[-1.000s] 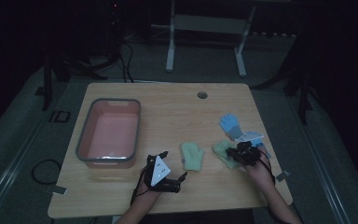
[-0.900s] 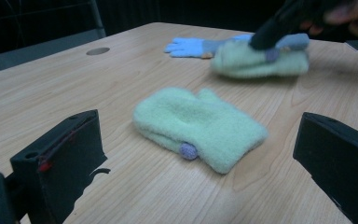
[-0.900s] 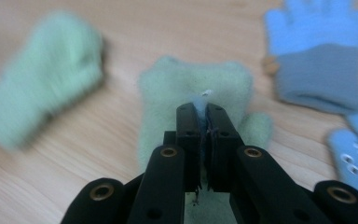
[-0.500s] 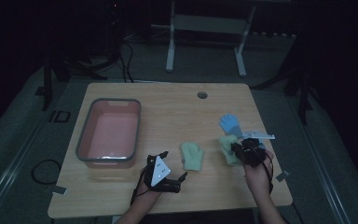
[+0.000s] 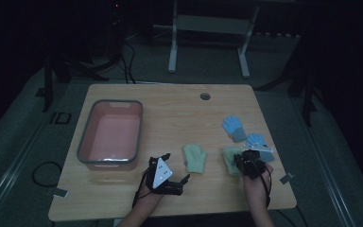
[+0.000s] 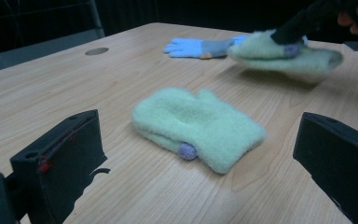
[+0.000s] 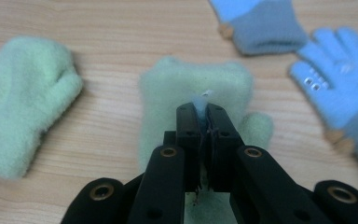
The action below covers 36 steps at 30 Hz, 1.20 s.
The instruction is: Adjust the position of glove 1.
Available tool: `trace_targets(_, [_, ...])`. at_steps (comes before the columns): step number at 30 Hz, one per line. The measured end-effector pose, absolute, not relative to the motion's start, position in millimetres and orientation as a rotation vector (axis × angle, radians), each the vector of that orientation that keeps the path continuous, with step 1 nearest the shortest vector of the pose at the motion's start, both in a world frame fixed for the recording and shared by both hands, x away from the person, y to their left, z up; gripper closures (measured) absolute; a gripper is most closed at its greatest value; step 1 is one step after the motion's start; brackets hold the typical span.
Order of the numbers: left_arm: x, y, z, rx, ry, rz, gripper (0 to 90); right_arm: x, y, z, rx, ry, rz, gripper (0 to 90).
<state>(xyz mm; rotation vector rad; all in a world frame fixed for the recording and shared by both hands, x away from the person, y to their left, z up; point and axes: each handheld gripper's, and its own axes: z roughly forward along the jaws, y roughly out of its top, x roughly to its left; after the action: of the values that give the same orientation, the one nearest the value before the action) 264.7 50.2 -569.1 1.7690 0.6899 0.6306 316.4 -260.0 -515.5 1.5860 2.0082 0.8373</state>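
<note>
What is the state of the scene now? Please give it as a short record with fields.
right claw: shut on green mitten, lifted off the table in the left gripper view
left claw: open, holds nothing
second green mitten: flat on table, between the claws
blue gloves: two, beyond the right claw
pink tub: far left, looks empty

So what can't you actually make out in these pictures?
- Held green mitten, right gripper view: the shut right gripper hides its cuff.
- Pink tub, high view: dim light, contents cannot be told.
- Blue gloves, right gripper view: cut off by the edges.
- Lying green mitten, left gripper view: underside hidden.
</note>
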Motion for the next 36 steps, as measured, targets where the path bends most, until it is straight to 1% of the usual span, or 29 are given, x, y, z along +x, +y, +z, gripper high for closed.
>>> trace_targets(6, [264.3,49.7,-569.2,1.771,0.686,0.637,1.8,318.1,-259.8,-531.5,1.621,2.0,0.826,85.4])
trace_targets(11, [264.5,50.0,-569.1,1.77,0.686,0.633,1.8,318.4,-259.0,-542.1,1.631,1.992,0.813,82.9])
trace_targets(12, [264.4,49.9,-569.2,1.77,0.687,0.634,1.8,318.2,-258.4,-543.0,1.627,1.992,0.812,82.0])
trace_targets(16, [264.3,49.8,-569.2,1.771,0.684,0.634,1.8,318.1,-258.3,-544.3,1.622,1.996,0.816,74.0])
trace_targets(19, [264.4,49.8,-569.2,1.771,0.685,0.633,1.8,318.2,-258.1,-544.3,1.618,2.0,0.817,72.8])
trace_targets(20, [264.4,49.8,-569.1,1.771,0.685,0.634,1.8,319.0,-259.4,-542.7,1.618,2.018,0.828,67.4])
trace_targets(22, [264.3,49.8,-569.2,1.771,0.684,0.634,1.8,319.0,-260.5,-539.3,1.598,2.029,0.82,64.1])
trace_targets(29, [264.3,49.6,-569.2,1.77,0.687,0.633,1.8,321.1,-267.6,-518.9,1.509,2.081,0.848,62.0])
trace_targets(36, [264.2,49.4,-569.2,1.77,0.686,0.634,1.8,326.6,-274.8,-497.7,1.315,2.207,0.846,61.6])
